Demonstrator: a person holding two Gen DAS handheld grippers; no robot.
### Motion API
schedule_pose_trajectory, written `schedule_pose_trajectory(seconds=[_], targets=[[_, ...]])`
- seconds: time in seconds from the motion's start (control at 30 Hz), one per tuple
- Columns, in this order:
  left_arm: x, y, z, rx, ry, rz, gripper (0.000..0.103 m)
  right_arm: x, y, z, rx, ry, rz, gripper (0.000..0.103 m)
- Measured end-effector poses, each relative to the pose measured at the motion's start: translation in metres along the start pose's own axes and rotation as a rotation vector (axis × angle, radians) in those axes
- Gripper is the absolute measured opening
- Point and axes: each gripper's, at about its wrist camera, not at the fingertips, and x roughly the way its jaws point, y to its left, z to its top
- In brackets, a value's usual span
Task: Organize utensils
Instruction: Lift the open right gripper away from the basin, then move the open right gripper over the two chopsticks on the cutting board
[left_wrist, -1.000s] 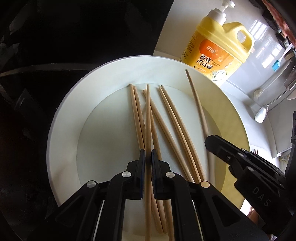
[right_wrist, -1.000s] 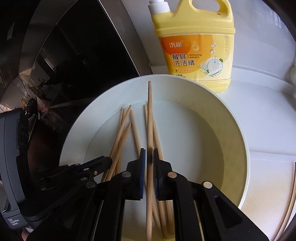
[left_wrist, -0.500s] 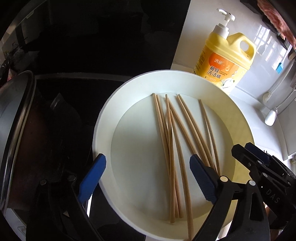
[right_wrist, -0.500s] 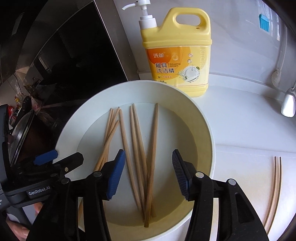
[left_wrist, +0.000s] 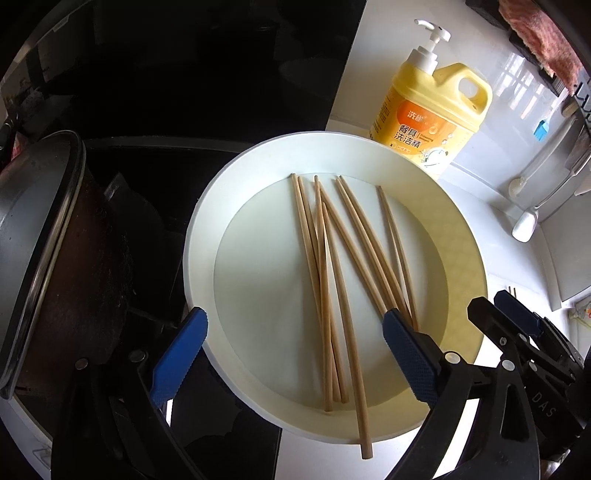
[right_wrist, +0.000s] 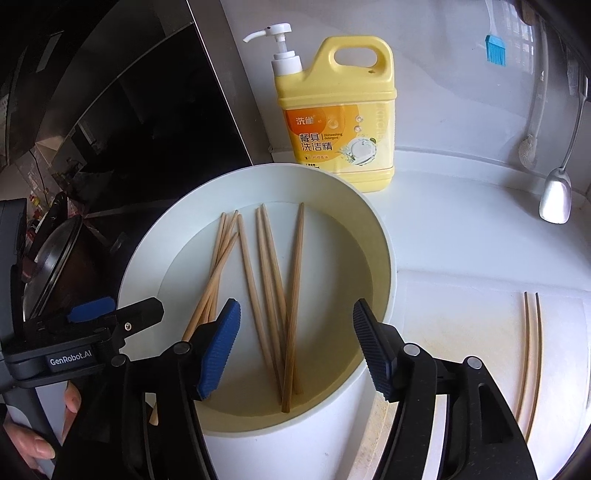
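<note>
Now both tongs (left_wrist: 293, 356) (right_wrist: 295, 350) hang released (just widened) over chopsticks (left_wrist: 325, 280) inside the plate's rim (left_wrist: 199, 236).

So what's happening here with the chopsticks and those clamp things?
A person is holding a two-finger gripper in each hand, tidying wooden chopsticks into a white plate on the kitchen counter. Both the left gripper and the right gripper have just been opening and now hover over the plate with nothing between their jaws. The chopsticks lie loose in the plate. Two more chopsticks wait on the counter to the right, and a yellow detergent bottle stands behind the plate.
</note>
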Motion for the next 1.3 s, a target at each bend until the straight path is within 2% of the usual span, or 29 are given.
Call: schedule_pose_trajectory(seconds=[0.37, 0.5, 0.77, 0.97, 1.13, 1.3], targets=[[-0.005, -0.014, 0.003, 0.026, -0.005, -0.009, 0.095, -0.02, -0.018, -0.018, 0.042, -0.017, -0.049, 0.062], [-0.007, -0.033, 0.0, 0.076, -0.018, -0.004, 0.095, -0.03, -0.034, -0.024, 0.071, -0.027, -0.073, 0.062], [-0.011, -0.086, -0.013, 0.126, -0.032, -0.062, 0.095, -0.059, -0.082, -0.042, 0.115, -0.046, -0.126, 0.062], [-0.013, -0.145, -0.036, 0.155, -0.045, -0.09, 0.095, -0.087, -0.139, -0.072, 0.136, -0.053, -0.181, 0.063], [-0.013, -0.188, -0.07, 0.134, -0.035, -0.077, 0.095, -0.103, -0.187, -0.094, 0.149, -0.04, -0.173, 0.063], [-0.006, -0.22, -0.101, 0.108, -0.015, -0.023, 0.095, -0.108, -0.228, -0.111, 0.14, -0.031, -0.168, 0.064]])
